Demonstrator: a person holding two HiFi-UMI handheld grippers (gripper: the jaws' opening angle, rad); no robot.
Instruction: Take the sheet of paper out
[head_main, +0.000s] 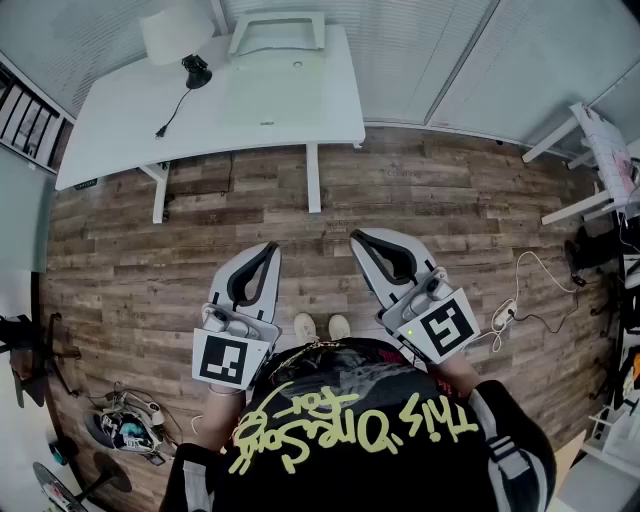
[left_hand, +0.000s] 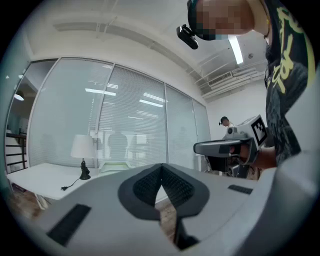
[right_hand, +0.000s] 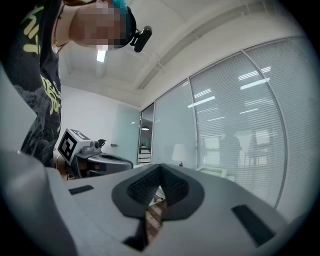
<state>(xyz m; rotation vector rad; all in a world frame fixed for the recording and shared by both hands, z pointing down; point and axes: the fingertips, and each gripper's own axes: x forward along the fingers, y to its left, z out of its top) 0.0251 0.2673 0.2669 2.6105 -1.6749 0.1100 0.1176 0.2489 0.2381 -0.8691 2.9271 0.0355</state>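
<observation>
**Two grey hand-held grippers held level, side by side, over a brown wooden plank floor.**
Left hand-held gripper and right hand-held gripper: jaws together, empty, pointing toward the white table, well apart from it. Whether the pale open tray on it holds the sheet of paper cannot be told.

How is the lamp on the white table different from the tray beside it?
The lamp stands up tall, while the tray sits low and flat. The lamp has a white shade, a black base and a black cord trailing over the table; the tray is pale all over, with no cord. In the head view the lamp is to the tray's left. Both rest on the white table, near its far edge.
</observation>
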